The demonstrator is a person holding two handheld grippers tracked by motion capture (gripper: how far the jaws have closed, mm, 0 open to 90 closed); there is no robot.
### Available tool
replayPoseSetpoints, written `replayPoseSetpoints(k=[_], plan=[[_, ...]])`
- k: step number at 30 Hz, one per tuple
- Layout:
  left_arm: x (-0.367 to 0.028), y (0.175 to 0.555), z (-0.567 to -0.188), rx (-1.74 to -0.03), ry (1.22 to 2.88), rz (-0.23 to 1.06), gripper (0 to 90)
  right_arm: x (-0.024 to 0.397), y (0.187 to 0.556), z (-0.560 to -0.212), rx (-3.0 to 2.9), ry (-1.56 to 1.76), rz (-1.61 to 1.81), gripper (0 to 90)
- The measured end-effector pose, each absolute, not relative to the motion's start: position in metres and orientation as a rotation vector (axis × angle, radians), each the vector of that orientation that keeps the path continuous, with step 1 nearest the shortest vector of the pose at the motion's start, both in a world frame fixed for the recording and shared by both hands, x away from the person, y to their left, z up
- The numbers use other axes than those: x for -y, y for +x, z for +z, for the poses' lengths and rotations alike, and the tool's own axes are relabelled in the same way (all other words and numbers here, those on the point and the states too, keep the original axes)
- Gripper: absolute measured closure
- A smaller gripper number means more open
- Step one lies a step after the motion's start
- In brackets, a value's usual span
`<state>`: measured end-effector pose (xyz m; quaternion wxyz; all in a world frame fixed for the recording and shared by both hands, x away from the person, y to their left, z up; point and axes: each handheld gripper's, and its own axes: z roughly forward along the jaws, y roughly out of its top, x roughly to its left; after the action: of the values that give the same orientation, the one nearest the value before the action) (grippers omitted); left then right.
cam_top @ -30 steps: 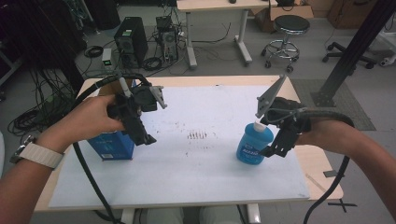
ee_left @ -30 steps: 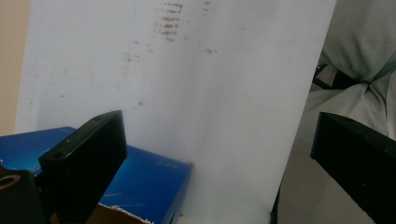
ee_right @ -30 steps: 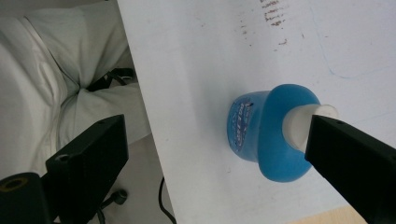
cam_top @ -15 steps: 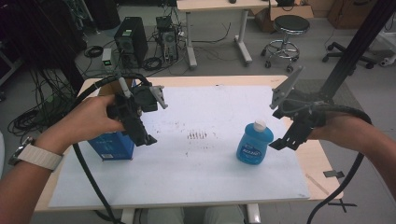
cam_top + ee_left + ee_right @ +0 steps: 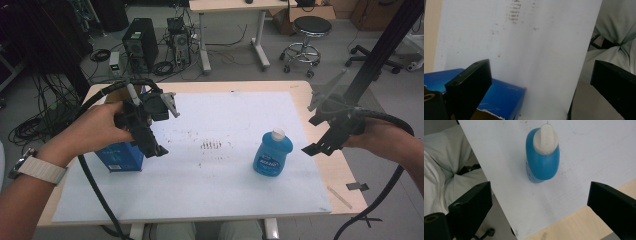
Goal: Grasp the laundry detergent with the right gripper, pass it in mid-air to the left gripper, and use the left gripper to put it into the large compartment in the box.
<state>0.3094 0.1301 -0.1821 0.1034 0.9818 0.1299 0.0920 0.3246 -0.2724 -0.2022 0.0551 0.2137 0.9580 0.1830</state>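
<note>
A blue bottle (image 5: pixel 272 152) with a white cap stands upright on the white sheet (image 5: pixel 225 195), right of centre. My right gripper (image 5: pixel 317 146) hangs open to its right, a short gap away, with nothing held. In the right gripper view the bottle (image 5: pixel 542 157) stands ahead of the wide-open right gripper (image 5: pixel 539 205). A blue box (image 5: pixel 120 157) lies at the sheet's left edge. My left gripper (image 5: pixel 152 142) hovers open just above and right of it. In the left gripper view the box (image 5: pixel 501 97) lies under the near jaw of the left gripper (image 5: pixel 541 85).
Brown smudges (image 5: pixel 210 145) mark the sheet's middle. A strip of black tape (image 5: pixel 357 186) and a thin wooden stick (image 5: pixel 339 196) lie on the bare table (image 5: pixel 300 90) at the right front. A stool (image 5: pixel 307 30) and computer towers (image 5: pixel 137 45) stand on the floor beyond.
My right gripper let go of the bottle and drew back to the right; the bottle stays upright. The left gripper has hardly moved.
</note>
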Motion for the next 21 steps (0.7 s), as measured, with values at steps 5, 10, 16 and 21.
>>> replayPoseSetpoints(k=[5, 10, 16, 21], plan=[[-0.13, 0.31, -0.182, -0.375, 2.905, 0.27, 4.2, 0.279, 0.326, -0.204, -2.893, 0.672, 0.575, 5.7], [-0.128, 0.311, -0.183, -0.381, 2.895, 0.273, 4.2, 0.284, 0.326, -0.211, -2.884, 0.687, 0.575, 5.7], [-0.127, 0.311, -0.183, -0.379, 2.899, 0.273, 4.2, 0.286, 0.326, -0.22, -2.893, 0.695, 0.579, 5.6], [-0.127, 0.311, -0.184, -0.38, 2.898, 0.272, 4.2, 0.287, 0.326, -0.224, -2.894, 0.706, 0.592, 5.6]])
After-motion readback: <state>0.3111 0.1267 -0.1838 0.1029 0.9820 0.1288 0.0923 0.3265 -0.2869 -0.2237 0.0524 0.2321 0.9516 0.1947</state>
